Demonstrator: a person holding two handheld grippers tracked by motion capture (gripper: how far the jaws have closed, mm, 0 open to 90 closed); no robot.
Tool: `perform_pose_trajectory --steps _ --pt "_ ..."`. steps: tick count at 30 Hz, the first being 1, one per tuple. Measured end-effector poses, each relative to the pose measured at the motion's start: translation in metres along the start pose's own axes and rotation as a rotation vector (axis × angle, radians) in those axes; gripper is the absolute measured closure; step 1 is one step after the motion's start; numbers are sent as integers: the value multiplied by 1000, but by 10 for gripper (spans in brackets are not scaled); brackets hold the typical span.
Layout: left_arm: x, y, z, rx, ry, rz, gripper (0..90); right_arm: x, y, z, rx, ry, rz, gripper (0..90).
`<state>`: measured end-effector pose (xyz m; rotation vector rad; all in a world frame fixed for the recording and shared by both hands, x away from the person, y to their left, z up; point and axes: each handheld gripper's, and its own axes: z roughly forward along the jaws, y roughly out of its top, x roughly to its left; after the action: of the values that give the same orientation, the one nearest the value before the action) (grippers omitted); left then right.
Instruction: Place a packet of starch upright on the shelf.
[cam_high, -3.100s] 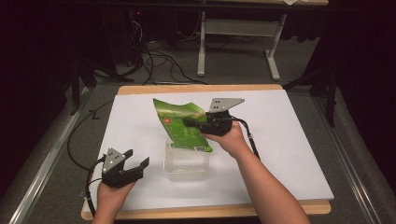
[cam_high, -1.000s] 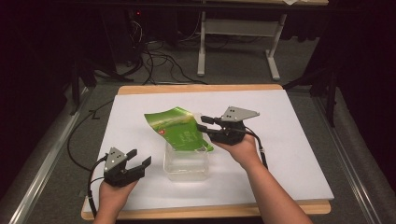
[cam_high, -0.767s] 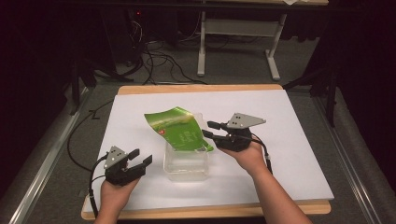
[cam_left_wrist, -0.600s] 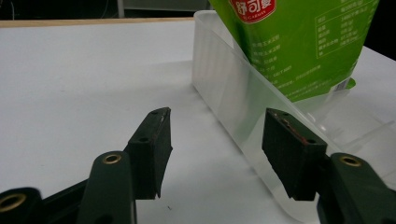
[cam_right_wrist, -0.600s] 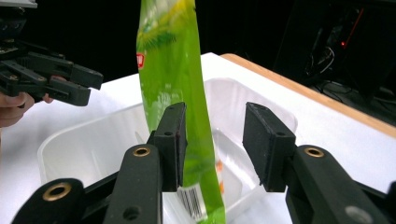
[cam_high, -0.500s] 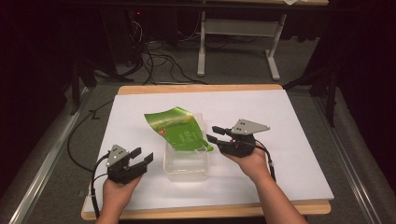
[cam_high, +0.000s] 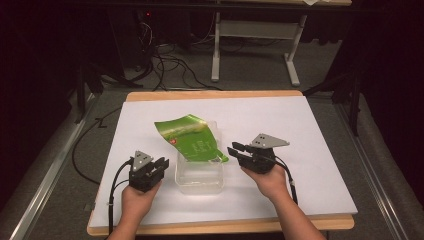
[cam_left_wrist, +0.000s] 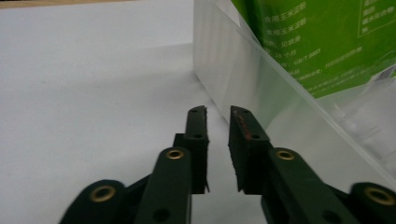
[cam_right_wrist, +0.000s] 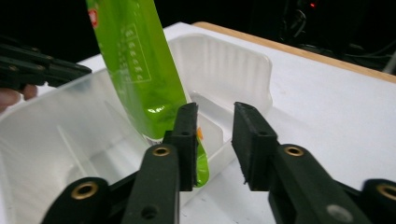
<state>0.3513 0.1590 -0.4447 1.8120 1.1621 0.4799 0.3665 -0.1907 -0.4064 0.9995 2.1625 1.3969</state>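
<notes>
A green pouch (cam_high: 191, 137) lies tilted across the far rim of a clear plastic container (cam_high: 200, 179) in the middle of the white board. One corner of the pouch hangs over the container's right side. My right gripper (cam_high: 233, 149) stands open just right of that corner, holding nothing. In the right gripper view the pouch (cam_right_wrist: 135, 60) leans into the container (cam_right_wrist: 224, 65), just past my open jaws (cam_right_wrist: 215, 109). My left gripper (cam_high: 161, 163) sits open beside the container's left wall. Its jaws (cam_left_wrist: 218, 112) are slightly apart and empty, next to the clear wall (cam_left_wrist: 233, 65) and the pouch (cam_left_wrist: 317, 42).
The white board (cam_high: 310, 125) lies on a wooden table, with bare room to the right and far side. Cables (cam_high: 170, 65) and a desk frame (cam_high: 250, 30) are on the floor beyond. The left gripper (cam_right_wrist: 42, 70) shows at the far left of the right gripper view.
My right gripper let go of the pouch and drew back toward the near right. The pouch settled onto the container. My left gripper edged closer to the container.
</notes>
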Motion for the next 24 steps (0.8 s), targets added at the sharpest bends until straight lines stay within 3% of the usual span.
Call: perform_pose_trajectory --steps 3,6,15,17,21,24 --pt "-1 1 6 5 -20 -21 879 5 -2 5 20 -41 -21 855" --pt "-4 2 14 19 -22 -13 900 9 -4 10 45 -41 -37 900" --pt "-14 0 27 62 -64 6 900 21 -7 39 129 -62 -90 900" --pt "-17 -1 27 61 -58 10 900 24 -8 43 139 -78 -112 900" --pt "-18 -2 27 58 -56 13 900 24 -8 46 132 -34 -89 900" --pt "-18 -2 27 59 -50 19 900 27 -8 49 130 -29 -103 900"
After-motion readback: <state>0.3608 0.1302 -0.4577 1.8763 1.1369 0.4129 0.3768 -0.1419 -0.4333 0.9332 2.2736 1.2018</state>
